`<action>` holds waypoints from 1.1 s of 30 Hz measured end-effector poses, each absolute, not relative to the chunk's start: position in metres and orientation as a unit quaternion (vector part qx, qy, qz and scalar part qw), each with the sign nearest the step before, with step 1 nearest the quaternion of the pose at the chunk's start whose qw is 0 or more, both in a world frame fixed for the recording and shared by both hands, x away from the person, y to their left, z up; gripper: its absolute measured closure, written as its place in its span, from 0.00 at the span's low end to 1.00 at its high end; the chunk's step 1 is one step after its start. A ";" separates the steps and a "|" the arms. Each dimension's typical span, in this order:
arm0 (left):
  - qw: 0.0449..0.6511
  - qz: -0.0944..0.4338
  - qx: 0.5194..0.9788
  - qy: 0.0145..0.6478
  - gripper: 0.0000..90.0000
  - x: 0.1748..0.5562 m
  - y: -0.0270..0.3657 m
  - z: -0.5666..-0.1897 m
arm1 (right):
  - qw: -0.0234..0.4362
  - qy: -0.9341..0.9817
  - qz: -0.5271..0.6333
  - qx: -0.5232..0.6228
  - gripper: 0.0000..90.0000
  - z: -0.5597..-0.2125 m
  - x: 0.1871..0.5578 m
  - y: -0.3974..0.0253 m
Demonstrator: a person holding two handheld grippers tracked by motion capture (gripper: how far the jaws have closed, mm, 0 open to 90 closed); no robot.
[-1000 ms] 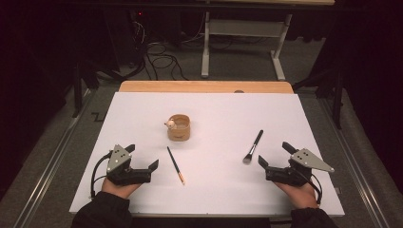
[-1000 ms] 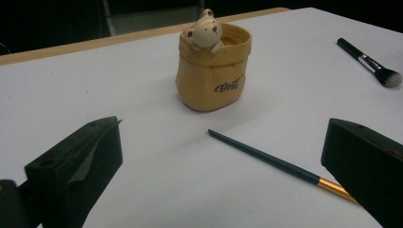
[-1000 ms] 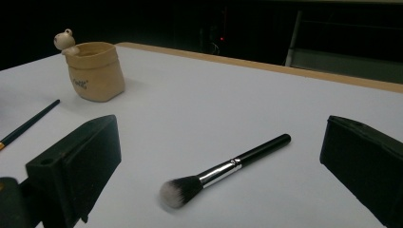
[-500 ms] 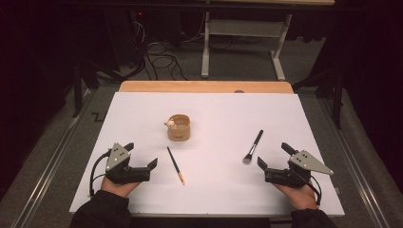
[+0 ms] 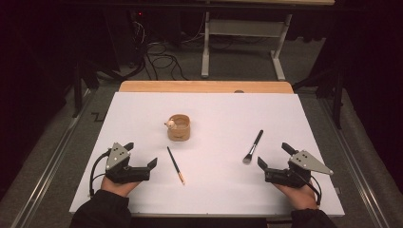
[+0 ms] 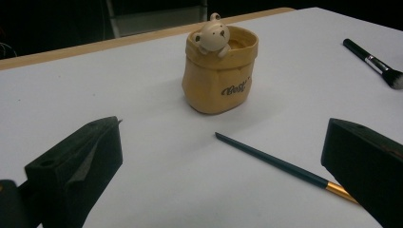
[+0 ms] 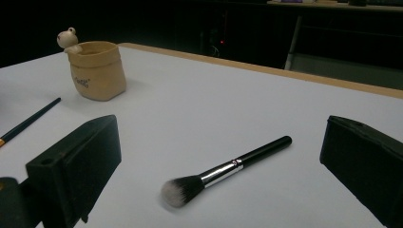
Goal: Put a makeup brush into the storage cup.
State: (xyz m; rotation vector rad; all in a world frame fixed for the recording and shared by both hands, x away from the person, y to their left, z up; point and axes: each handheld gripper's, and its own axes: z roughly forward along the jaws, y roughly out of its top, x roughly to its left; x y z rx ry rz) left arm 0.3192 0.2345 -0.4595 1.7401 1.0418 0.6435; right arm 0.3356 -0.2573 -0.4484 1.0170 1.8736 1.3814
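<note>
The left hand-held gripper (image 5: 141, 155) rests at the near left of the counter (image 5: 214, 102), jaws spread and holding nothing. The right hand-held gripper (image 5: 274, 155) rests at the near right, also released. Just beside the left one lies a thin dark brush (image 5: 175, 164); a makeup brush (image 5: 253, 147) lies near the right one. The small beige pot (image 5: 179, 127) stands farther, between them. Nothing is picked up yet, I think. Next, each one should probably reach forward and close on its brush handle.
</note>
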 end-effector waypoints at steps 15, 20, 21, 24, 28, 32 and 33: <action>0.479 0.264 0.715 0.436 0.01 0.323 0.236 -0.461 | 0.293 0.708 0.510 0.391 0.00 -0.453 0.340 -0.258; 0.475 0.264 0.715 0.440 0.01 0.324 0.235 -0.461 | 0.290 0.713 0.506 0.389 0.00 -0.455 0.340 -0.257; 0.475 0.264 0.715 0.441 0.01 0.324 0.235 -0.461 | 0.289 0.714 0.506 0.389 0.00 -0.456 0.340 -0.257; 0.469 0.263 0.718 0.442 0.01 0.324 0.235 -0.463 | 0.287 0.718 0.501 0.389 0.00 -0.458 0.341 -0.257; 0.463 0.262 0.718 0.448 0.01 0.325 0.237 -0.464 | 0.292 0.720 0.495 0.389 0.00 -0.459 0.343 -0.255; 0.457 0.266 0.715 0.457 0.01 0.326 0.238 -0.464 | 0.287 0.723 0.491 0.392 0.00 -0.461 0.344 -0.254; 0.454 0.267 0.714 0.461 0.01 0.327 0.238 -0.465 | 0.287 0.723 0.491 0.392 0.00 -0.461 0.344 -0.254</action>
